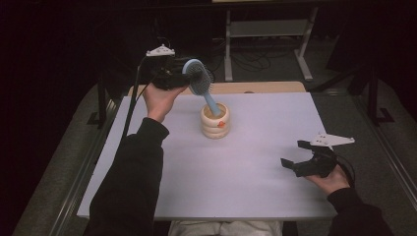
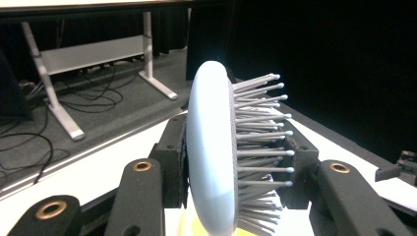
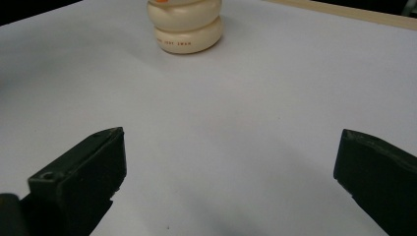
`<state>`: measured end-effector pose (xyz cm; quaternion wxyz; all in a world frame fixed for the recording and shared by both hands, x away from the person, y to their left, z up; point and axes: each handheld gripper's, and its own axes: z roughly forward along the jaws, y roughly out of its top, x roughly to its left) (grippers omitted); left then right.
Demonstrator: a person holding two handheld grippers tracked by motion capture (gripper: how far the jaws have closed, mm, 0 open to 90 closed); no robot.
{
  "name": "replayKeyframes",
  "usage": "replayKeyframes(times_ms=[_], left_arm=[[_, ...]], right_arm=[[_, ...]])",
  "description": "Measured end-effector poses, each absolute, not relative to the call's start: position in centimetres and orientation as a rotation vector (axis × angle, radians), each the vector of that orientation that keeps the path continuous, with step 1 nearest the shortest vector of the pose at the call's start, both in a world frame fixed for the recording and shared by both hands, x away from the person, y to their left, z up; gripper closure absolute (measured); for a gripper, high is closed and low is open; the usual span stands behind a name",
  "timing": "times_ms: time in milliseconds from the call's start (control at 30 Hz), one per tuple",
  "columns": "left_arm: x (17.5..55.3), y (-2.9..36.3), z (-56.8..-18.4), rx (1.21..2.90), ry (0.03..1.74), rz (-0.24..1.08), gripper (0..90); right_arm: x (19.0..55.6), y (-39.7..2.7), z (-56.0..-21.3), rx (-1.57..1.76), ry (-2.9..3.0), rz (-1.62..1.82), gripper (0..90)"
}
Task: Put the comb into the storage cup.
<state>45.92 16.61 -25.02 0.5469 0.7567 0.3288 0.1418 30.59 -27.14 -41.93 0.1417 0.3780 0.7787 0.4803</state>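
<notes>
Now, with your left gripper [image 1: 183, 78] clamped on the blue hairbrush [image 1: 198, 81] head and its handle resting in the cream holder [image 1: 215, 121], lift straight up while your right gripper [image 1: 297, 158] waits wide open, empty.

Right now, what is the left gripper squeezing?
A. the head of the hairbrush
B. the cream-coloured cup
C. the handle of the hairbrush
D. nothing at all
A: in the left gripper view the left gripper is shut on the bristly blue head of the hairbrush, while in the high view the handle reaches down into the cup.
</notes>
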Motion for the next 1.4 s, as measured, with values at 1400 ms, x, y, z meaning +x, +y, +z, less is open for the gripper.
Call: replayKeyframes(times_ms=[1400], left_arm=[[49.0,14.0,-31.1,1.876,0.89,0.2,54.8]], right_arm=[[30.6,-27.4,-42.3,1.127,2.26,1.392,0.0]])
